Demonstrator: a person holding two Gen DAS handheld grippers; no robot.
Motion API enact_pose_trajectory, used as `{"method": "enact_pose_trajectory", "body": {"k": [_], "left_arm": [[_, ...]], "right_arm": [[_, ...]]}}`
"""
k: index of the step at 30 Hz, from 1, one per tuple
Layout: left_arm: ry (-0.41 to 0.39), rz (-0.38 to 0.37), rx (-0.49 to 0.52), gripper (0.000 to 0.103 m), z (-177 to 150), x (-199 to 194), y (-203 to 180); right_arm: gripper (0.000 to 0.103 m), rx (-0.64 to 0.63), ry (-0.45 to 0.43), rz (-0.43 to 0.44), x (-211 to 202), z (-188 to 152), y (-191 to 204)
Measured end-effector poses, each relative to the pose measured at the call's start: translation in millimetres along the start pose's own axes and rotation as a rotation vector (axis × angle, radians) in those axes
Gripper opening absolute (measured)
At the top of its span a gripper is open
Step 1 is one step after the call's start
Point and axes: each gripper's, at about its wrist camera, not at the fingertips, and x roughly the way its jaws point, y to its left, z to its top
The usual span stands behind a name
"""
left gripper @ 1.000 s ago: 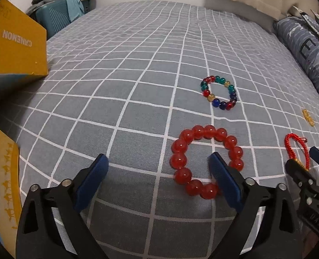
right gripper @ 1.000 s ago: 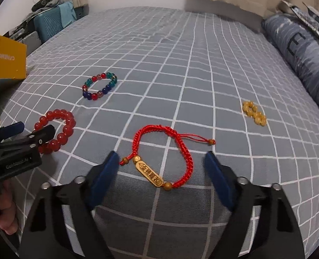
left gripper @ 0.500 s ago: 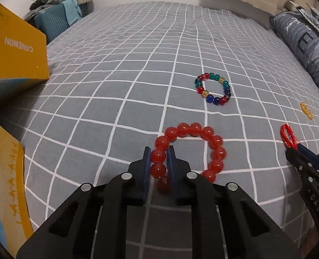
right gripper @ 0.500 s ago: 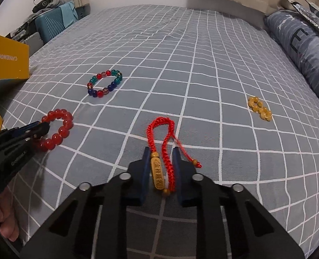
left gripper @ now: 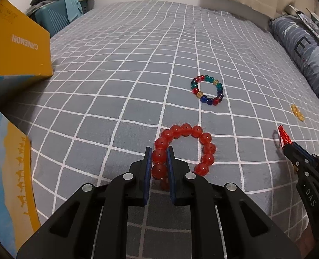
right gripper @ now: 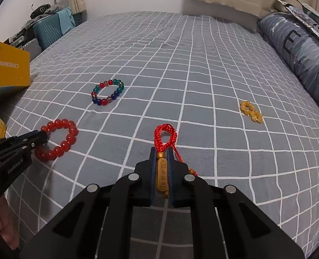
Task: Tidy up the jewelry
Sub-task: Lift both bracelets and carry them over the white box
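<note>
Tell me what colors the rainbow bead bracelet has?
The multicolored bead bracelet has red, teal, blue and amber beads, clearest in the left wrist view.

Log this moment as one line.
left gripper: shut on red beads | right gripper: shut on cord bracelet | both on bed

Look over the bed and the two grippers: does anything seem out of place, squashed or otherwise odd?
Only the cord bracelet looks odd: the right gripper, shut on its gold plate, has squeezed its loop long and narrow. The yellow beads lie bunched, not in a ring. The red bracelet, held by the left gripper, keeps its shape.
</note>
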Motion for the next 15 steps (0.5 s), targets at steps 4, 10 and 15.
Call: {"method": "enact_pose_trajectory", "body": {"k": [4,10,15], "left_arm": [[-0.006,-0.005,-0.001,0.013,1.6,-7.5,0.9],[-0.01,-0.02,-0.004,0.013,2.7,-18.5,2.5],[-0.018,-0.039,0.002,0.013,3.0,-30.4,2.3]], "right_arm": [[0.009,0.004,-0.006,-0.006,-5.8,1.9,1.1],[0.009,0.017,-0.017,-0.015,-16.8,4.6,2.8],[0.009,0.018,-0.037,-0.015,-28.5,6.9,6.3]]}}
